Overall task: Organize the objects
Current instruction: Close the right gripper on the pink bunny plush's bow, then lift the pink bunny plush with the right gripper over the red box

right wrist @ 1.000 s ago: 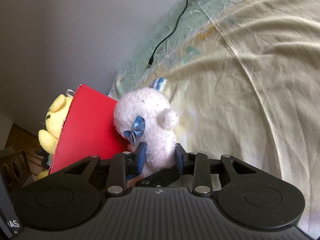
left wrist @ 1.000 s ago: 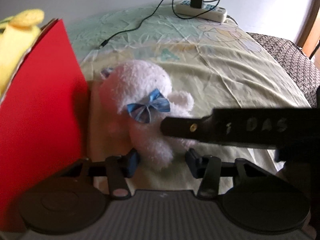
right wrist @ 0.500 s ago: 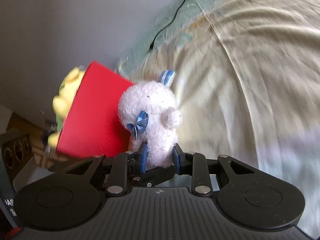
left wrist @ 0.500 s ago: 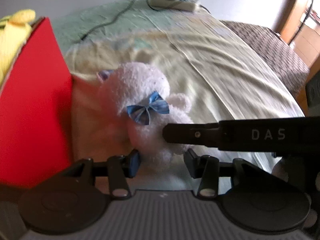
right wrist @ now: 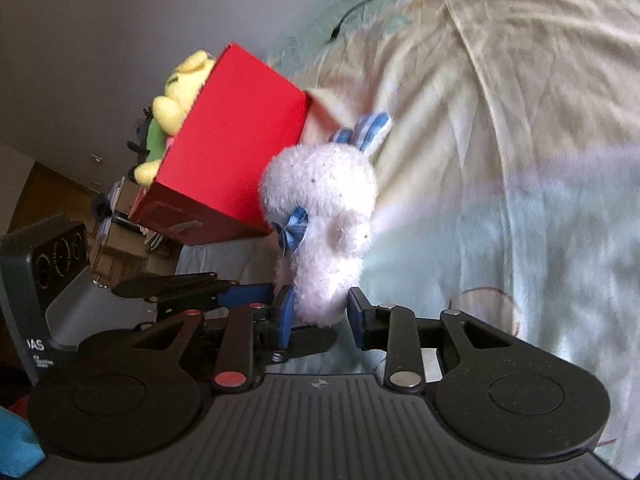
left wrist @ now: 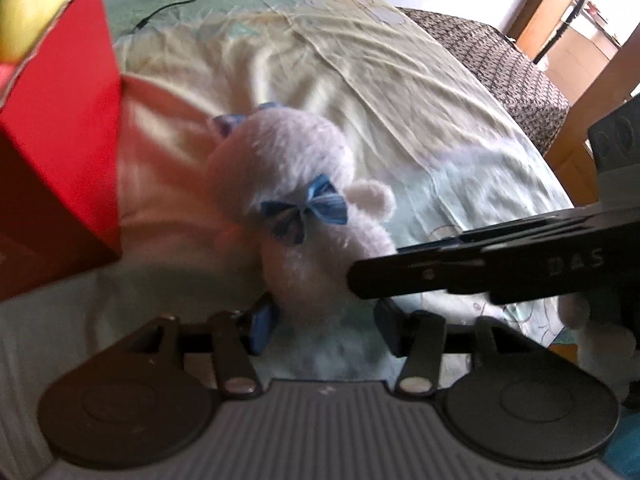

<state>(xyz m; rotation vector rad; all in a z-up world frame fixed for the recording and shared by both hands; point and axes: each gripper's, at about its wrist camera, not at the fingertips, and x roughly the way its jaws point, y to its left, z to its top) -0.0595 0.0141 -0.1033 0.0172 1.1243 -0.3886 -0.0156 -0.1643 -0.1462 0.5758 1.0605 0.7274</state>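
Both grippers have carried the white plush bunny (right wrist: 320, 216) up beside the red box (right wrist: 236, 148), left gripper (left wrist: 324, 324) just loosening, right gripper (right wrist: 320, 312) loosening yet gripping its base, next lift over the rim.

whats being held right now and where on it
The white plush bunny, pinched at its lower body by the right tool, whose jaws have just been opening.

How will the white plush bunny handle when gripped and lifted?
Probably squashy: the white plush bunny narrows where the right gripper, its jaws just having been opening, pinches its lower body. Likely light, being all fluff. Its big head sits above that narrow grip, so it may flop; the fuzzy pile should resist slipping.
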